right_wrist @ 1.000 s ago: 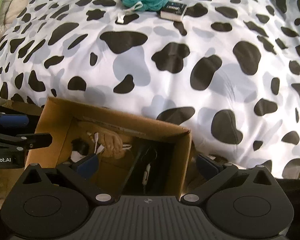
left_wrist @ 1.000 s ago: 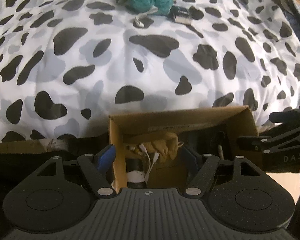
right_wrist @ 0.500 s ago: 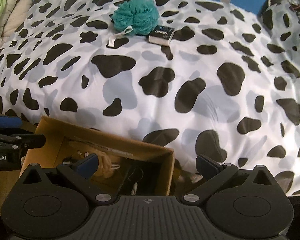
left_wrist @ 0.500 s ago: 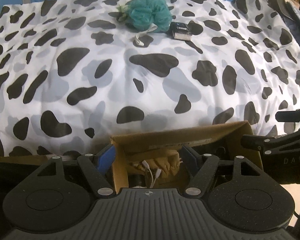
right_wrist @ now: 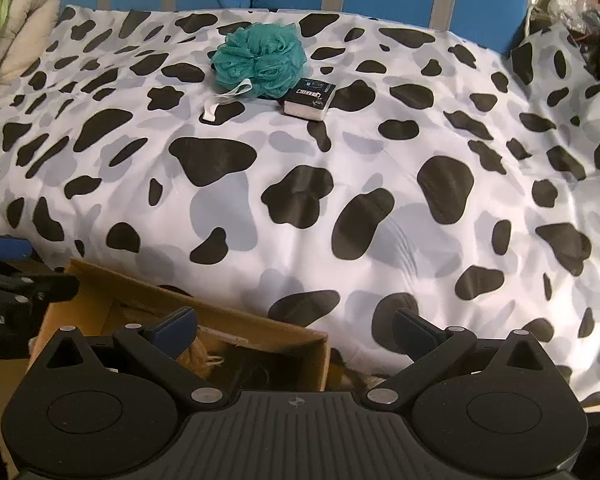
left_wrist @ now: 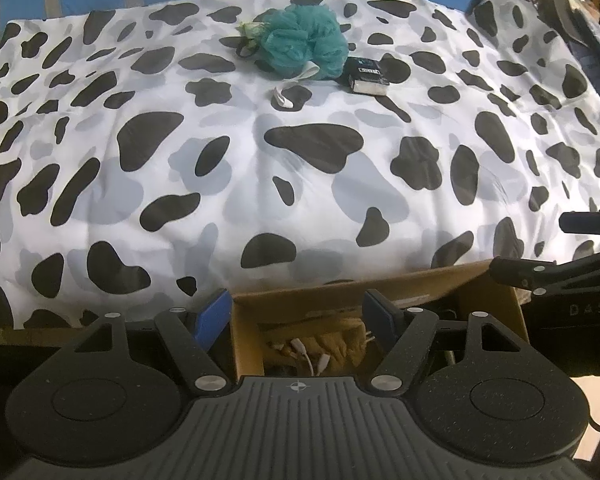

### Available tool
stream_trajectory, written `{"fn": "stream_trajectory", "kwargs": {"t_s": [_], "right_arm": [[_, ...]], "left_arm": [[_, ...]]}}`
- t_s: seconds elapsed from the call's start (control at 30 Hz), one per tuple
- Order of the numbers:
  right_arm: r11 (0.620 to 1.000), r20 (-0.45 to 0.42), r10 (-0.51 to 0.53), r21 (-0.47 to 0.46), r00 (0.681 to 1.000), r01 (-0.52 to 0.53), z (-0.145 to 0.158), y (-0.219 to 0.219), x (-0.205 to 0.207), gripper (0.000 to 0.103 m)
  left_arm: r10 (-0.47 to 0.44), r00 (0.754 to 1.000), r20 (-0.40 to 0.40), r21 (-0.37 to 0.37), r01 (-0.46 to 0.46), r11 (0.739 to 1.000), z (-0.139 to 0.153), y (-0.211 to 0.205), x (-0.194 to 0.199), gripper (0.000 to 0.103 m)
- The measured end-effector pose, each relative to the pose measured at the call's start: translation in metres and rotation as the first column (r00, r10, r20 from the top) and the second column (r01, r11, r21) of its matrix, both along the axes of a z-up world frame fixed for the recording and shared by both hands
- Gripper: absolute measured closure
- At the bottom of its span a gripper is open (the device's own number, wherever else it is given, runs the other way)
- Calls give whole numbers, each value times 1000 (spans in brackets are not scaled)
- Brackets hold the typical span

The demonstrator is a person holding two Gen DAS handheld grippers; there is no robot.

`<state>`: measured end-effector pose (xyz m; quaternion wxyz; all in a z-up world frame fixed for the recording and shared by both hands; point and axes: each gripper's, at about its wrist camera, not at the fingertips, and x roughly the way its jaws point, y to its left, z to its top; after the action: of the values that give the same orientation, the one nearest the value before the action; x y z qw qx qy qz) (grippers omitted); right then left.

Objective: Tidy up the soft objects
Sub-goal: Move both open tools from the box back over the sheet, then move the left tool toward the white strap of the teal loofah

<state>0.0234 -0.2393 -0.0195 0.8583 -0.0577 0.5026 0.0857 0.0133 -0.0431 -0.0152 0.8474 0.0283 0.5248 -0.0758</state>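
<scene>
i hold my left gripper (left_wrist: pixel 298 316) and right gripper (right_wrist: pixel 296 326) wide open and empty over the near cardboard box (left_wrist: pixel 496 292), the teal loofah (right_wrist: pixel 260 60) lying far off on the spotted duvet (right_wrist: pixel 380 160).

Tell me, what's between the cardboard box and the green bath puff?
Only bare spotted blanket lies between the box and the puff, clearest in the right wrist view.

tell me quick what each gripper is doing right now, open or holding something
left gripper: open, holding nothing, above the cardboard box
right gripper: open, holding nothing
</scene>
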Motion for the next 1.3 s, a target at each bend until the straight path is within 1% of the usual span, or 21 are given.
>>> {"fn": "stream_trajectory", "kwargs": {"t_s": [0.13, 0.27, 0.43, 0.7, 0.97, 1.17, 1.3], "right_arm": [[1000, 19, -3, -25, 1000, 3, 2, 2, 6, 0], [999, 35, -22, -31, 999, 23, 4, -3, 15, 0], [999, 57, -23, -42, 998, 25, 6, -5, 27, 0], [1000, 57, -17, -16, 998, 18, 3, -10, 49, 0], [999, 63, -26, 30, 998, 24, 0, -14, 72, 0], [1000, 95, -9, 17, 995, 8, -2, -9, 87, 0], [1000, 125, 7, 28, 992, -10, 0, -5, 96, 0]], "left_arm": [[-10, 1000, 21, 8, 10, 1000, 3, 2, 5, 32], [-39, 998, 50, 32, 37, 999, 7, 3, 12, 32], [-54, 996, 76, 22, 52, 998, 9, 6, 24, 32], [-31, 998, 57, -22, 33, 999, 5, 17, 47, 32], [-26, 998, 62, -12, 27, 1000, -1, 25, 69, 32], [-36, 997, 71, -8, 37, 999, -4, 29, 86, 32], [-29, 997, 77, -12, 30, 999, -3, 33, 98, 32]]}}
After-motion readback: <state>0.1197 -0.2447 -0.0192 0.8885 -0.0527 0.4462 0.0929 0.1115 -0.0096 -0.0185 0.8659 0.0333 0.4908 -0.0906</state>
